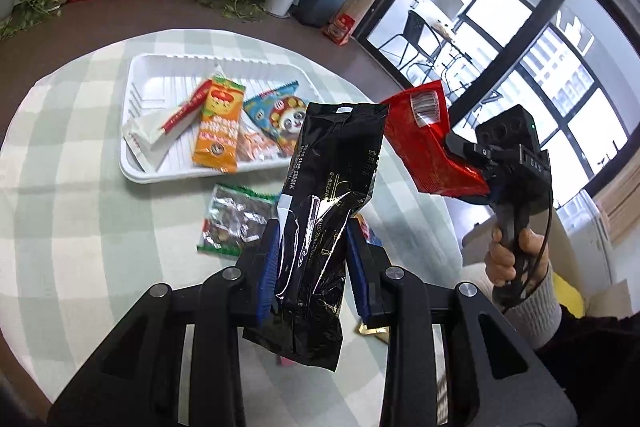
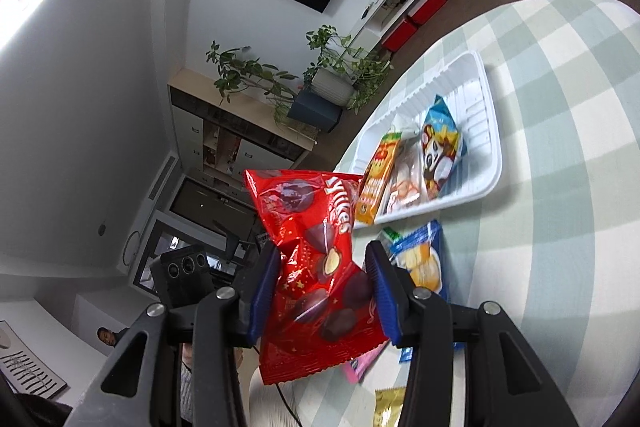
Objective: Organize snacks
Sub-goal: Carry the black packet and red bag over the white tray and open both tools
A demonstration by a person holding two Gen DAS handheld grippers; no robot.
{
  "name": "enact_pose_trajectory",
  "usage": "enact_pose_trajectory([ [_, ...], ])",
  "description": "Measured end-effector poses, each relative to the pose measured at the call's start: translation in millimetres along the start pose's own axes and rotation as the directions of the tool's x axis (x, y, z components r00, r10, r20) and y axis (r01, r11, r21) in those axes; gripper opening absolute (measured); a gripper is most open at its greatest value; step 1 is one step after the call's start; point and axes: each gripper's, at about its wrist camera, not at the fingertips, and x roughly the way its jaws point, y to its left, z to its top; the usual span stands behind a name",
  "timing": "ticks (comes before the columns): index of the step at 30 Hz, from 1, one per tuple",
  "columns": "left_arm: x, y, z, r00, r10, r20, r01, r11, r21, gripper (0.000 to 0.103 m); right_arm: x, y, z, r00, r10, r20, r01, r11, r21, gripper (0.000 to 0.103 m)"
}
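My left gripper [image 1: 310, 267] is shut on a glossy black snack bag [image 1: 324, 195], lifted above the checked table [image 1: 80, 207]. To its right a hand holds my right gripper [image 1: 460, 163], shut on a red chocolate snack bag [image 1: 424, 143]. In the right wrist view that red bag [image 2: 316, 267] is pinched between the blue pads of the right gripper [image 2: 324, 291]. The white tray [image 1: 136, 99], also the white tray [image 2: 480, 99], holds several snack packs, among them an orange one [image 1: 218, 123] and a blue panda one [image 1: 276, 115].
A silver-and-green packet [image 1: 232, 223] lies on the table in front of the tray. A blue-and-yellow packet [image 2: 424, 259], a pink one [image 2: 360, 363] and a gold one [image 2: 388, 407] lie near the table edge. Plants, a white shelf unit and windows surround the table.
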Motion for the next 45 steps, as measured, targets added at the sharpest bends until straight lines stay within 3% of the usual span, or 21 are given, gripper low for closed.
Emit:
enact_pose_trajectory([
  [15,53.2,46.8,72.8,0.998,0.059,0.032,-0.055,0.993,-0.108,0.029,62.6,-20.6,65.5,0.997,-0.077,0.011,0.077,0.997,0.012,0.049],
  [26,77.3,81.8,100.4,0.979,0.196,0.052,-0.185,0.968,-0.168,0.031,112.2,-32.1,88.5,0.981,-0.194,-0.016,0.193,0.981,-0.022,0.052],
  [28,80.5,87.9,100.9,0.973,0.225,0.048,-0.214,0.962,-0.169,0.031,116.8,-29.6,88.4,0.974,-0.225,-0.016,0.224,0.974,-0.042,0.068],
  [33,74.9,95.1,103.5,0.962,0.26,0.087,-0.243,0.954,-0.174,0.033,113.9,-19.4,83.6,0.97,-0.242,-0.002,0.24,0.966,-0.096,0.069],
  [36,65.5,95.6,106.2,0.954,0.274,0.121,-0.251,0.952,-0.177,0.043,107.2,-11.1,78.3,0.97,-0.242,0.008,0.241,0.963,-0.124,0.069],
  [39,50.0,84.5,101.7,0.951,0.275,0.143,-0.254,0.955,-0.152,0.044,99.7,-1.7,69.0,0.968,-0.251,0.016,0.25,0.953,-0.172,0.069],
  [45,20.6,47.2,69.3,0.946,0.283,0.16,-0.278,0.959,-0.055,0.046,73.9,23.5,30.8,0.948,-0.317,0.03,0.309,0.896,-0.32,0.071],
])
